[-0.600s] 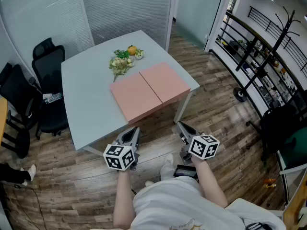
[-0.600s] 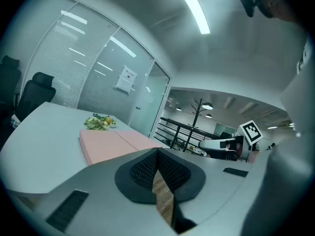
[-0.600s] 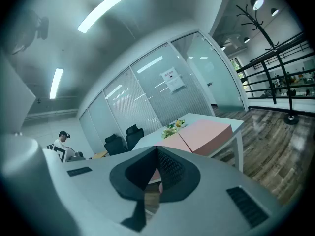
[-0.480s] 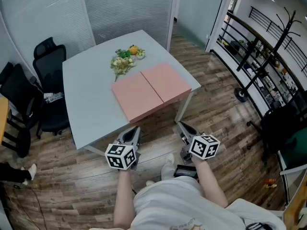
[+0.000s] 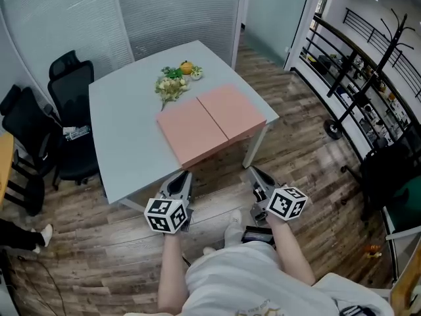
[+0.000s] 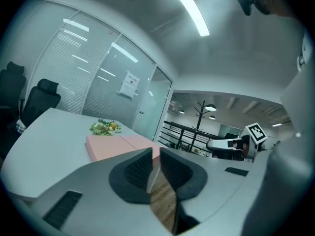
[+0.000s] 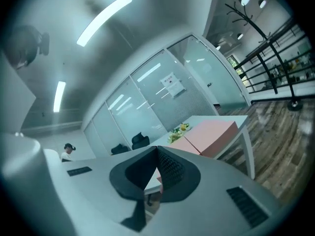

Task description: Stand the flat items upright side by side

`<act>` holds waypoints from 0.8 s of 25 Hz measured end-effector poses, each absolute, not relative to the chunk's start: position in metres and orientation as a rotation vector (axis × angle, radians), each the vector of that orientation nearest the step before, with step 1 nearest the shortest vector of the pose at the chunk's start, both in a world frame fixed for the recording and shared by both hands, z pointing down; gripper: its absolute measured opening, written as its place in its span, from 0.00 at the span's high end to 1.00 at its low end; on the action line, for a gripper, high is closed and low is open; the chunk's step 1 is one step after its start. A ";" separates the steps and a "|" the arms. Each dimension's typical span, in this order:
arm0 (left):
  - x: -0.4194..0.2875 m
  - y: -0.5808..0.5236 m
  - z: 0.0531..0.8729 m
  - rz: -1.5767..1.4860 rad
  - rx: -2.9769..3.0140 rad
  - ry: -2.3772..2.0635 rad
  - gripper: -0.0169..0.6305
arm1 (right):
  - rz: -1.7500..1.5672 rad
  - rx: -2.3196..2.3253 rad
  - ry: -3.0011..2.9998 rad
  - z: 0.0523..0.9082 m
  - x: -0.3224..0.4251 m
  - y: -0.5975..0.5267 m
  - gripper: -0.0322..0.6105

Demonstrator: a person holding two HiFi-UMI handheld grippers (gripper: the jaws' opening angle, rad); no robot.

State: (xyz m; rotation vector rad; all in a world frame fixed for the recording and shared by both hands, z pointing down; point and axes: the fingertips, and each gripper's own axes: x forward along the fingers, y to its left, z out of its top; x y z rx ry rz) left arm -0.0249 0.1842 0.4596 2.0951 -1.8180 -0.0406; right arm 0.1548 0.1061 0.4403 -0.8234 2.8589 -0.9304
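Pink flat items lie side by side and touching, both flat on their broad faces: one (image 5: 191, 130) to the left, the other (image 5: 231, 109) to the right. They fill the near right corner of the grey tabletop (image 5: 125, 124), and their outer edges run close along the tabletop's rim. Just past their far side lies a bunch of greenery (image 5: 170, 87) with an orange fruit (image 5: 187, 67) at its end, close to the far corner of the left item.

The left claw (image 5: 183, 176) and the right claw (image 5: 254, 172) are both clenched with nothing between the jaws. They hang over the wooden floor (image 5: 296, 130), short of the tabletop's near edge and well apart from the pink items, each pointing towards them.

Black office chairs (image 5: 69, 84) stand off the tabletop's left side. A black coat rack (image 5: 375, 51) and a railing (image 5: 342, 45) stand well to the right.
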 end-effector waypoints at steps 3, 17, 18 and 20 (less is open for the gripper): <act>-0.016 0.181 0.461 -0.037 2.128 -1.753 0.57 | -1.051 -0.729 2.749 0.436 0.161 0.104 0.82; 0.007 0.101 0.487 0.080 2.125 -1.683 0.53 | -1.290 -0.814 2.559 0.482 0.197 0.026 0.50; 0.009 0.089 0.492 0.098 2.120 -1.672 0.53 | -1.304 -0.824 2.552 0.487 0.199 0.015 0.50; 0.012 0.065 0.501 0.126 2.111 -1.650 0.53 | -1.331 -0.847 2.542 0.497 0.202 -0.007 0.50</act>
